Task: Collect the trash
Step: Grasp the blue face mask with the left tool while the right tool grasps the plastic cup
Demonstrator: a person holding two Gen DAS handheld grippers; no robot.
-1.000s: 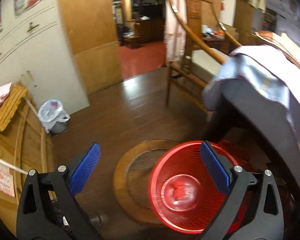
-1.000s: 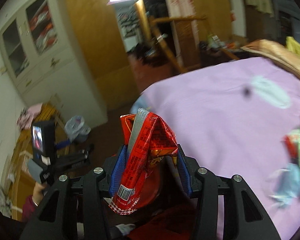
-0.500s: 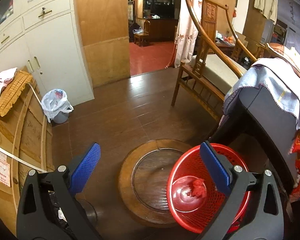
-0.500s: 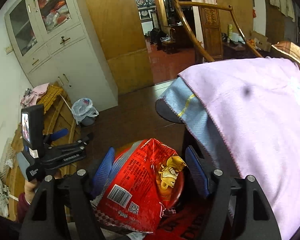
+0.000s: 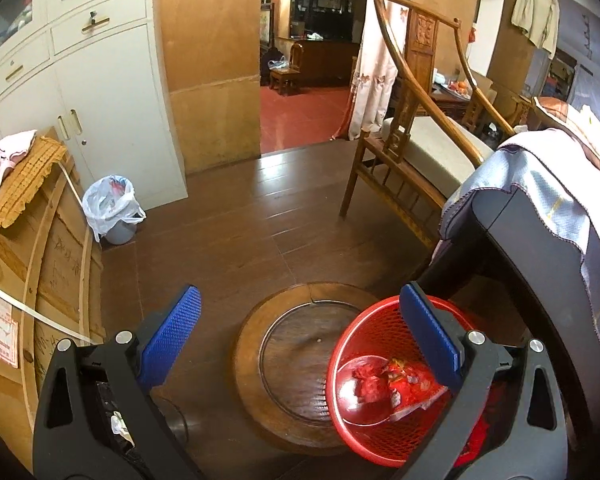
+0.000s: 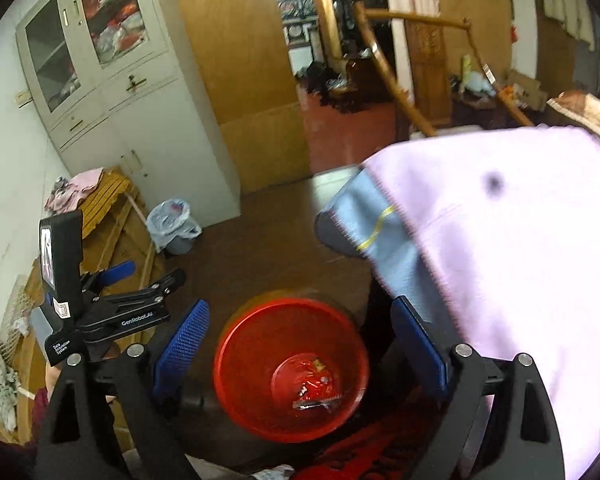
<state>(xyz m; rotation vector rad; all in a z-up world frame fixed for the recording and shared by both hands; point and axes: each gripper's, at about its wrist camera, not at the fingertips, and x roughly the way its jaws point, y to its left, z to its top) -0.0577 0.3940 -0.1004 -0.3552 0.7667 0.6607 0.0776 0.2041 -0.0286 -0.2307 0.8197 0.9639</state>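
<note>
— Fingers first: how many, and how far apart?

— Four blue fingers (image 5: 170, 334), two on each gripper. On the left gripper (image 5: 300, 336) they are spread wide and hold nothing. On the right gripper (image 6: 300, 344) they are spread wide too, with nothing between them and touching nothing.

— Where is the trash?

— One red snack bag (image 6: 314, 386) lies crumpled at the bottom of the one red basket (image 6: 240, 360). From the left camera the bag (image 5: 410, 384) sits beside a red lump in the basket (image 5: 340, 344). I cannot tell what the lump is.

— Where is the basket?

— On the floor, right below the right gripper. It touches the rim of one round wooden tray (image 5: 296, 360), and it is just beside the dark bench (image 5: 540, 248). The bench has a pink cloth (image 6: 520, 240) over it.

— Anything else to count?

— One small bin (image 5: 114, 210) with a white bag in it, near the white cupboard (image 5: 112, 92). It is well apart from the basket. One wooden chair (image 5: 416, 152) stands by the doorway.
</note>
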